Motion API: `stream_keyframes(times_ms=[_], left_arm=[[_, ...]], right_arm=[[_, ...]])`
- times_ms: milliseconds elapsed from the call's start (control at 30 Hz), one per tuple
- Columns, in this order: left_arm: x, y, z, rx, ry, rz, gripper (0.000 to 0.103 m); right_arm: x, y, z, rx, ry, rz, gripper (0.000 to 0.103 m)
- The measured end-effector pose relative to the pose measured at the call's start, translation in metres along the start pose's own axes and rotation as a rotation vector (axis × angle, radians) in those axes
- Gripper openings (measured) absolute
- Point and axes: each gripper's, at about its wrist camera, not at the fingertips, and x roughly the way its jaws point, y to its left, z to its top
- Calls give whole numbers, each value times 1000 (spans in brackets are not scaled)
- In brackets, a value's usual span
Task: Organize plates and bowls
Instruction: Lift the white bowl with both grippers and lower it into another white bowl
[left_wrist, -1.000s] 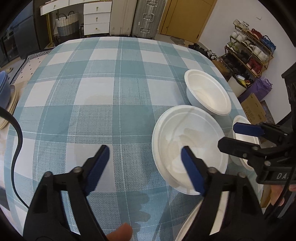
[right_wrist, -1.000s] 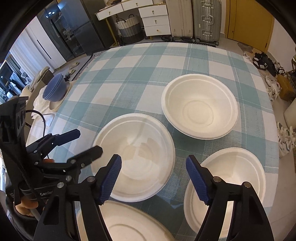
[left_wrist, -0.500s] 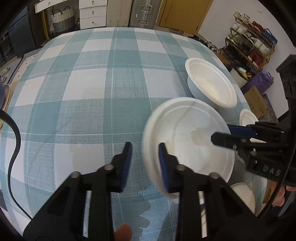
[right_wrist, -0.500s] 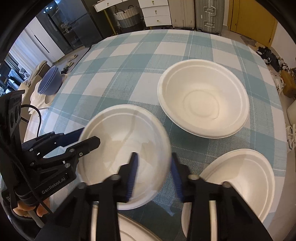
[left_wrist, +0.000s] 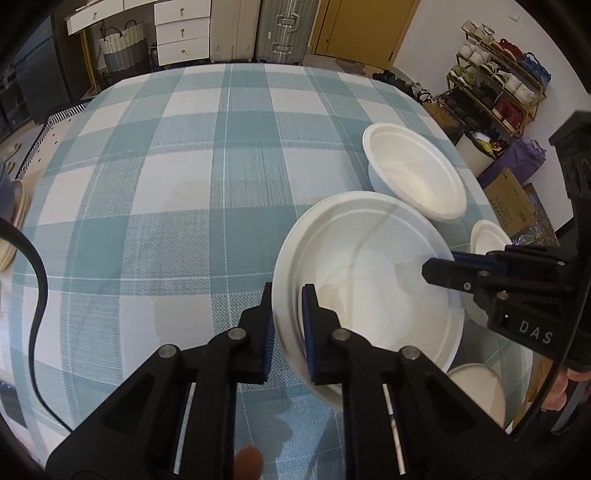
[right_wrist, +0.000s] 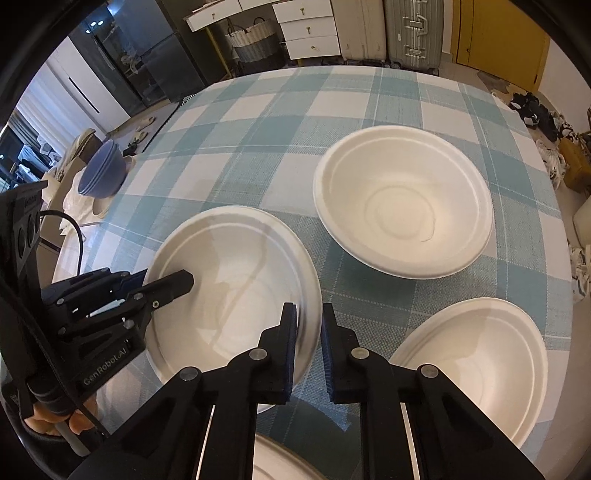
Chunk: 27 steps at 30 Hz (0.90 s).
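A white disposable bowl (left_wrist: 369, 273) is held between both grippers above the checked tablecloth (left_wrist: 184, 184). My left gripper (left_wrist: 287, 325) is shut on its left rim. My right gripper (right_wrist: 309, 339) is shut on its right rim; the bowl also shows in the right wrist view (right_wrist: 236, 288). A second white bowl (right_wrist: 402, 206) stands on the cloth behind it, also seen in the left wrist view (left_wrist: 413, 173). A third white bowl (right_wrist: 476, 365) sits at the table's near right. A white plate rim (right_wrist: 280, 461) shows at the bottom edge.
Stacked blue bowls (right_wrist: 99, 173) and beige plates stand beyond the table's left side. A black cable (left_wrist: 37, 295) hangs over the table's left edge. A shoe rack (left_wrist: 498, 85) and cardboard box (left_wrist: 509, 199) are to the right of the table.
Both grippers went from wide open to shut on opposite rims of the middle bowl. The bowl has come up off the cloth and tilted slightly.
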Motion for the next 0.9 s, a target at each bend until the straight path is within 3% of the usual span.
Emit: stream_keyframes(times_ms=[400, 900], left_arm=[[-35, -23, 12, 24, -33, -19, 10], [-27, -135, 16, 128, -1, -94, 11]], right_arm=[[-50, -5, -7, 7, -61, -28, 13], [-100, -84, -47, 128, -104, -112, 13]])
